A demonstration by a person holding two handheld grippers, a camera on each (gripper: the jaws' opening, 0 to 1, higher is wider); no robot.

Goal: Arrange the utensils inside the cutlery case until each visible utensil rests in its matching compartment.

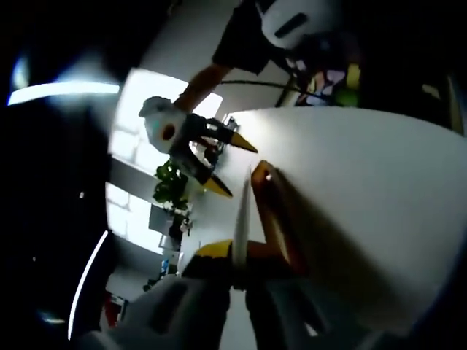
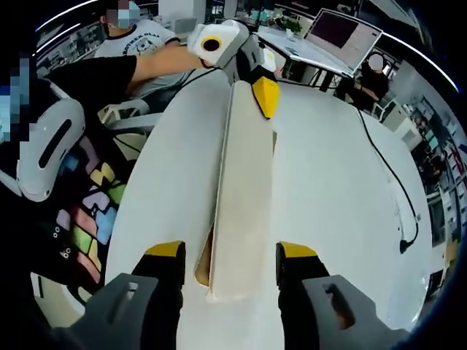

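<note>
Cutlery case [image 2: 244, 197] long axis toward left gripper [image 2: 264, 93].

Cutlery case [image 2: 244, 197] on the table [image 2: 336, 189], between both hand-held grippers.

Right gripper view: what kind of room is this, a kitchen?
Probably an office or lab, not a kitchen: an open laptop sits on a far desk, a black cable trails across the white table, and shelves line the edges.
</note>
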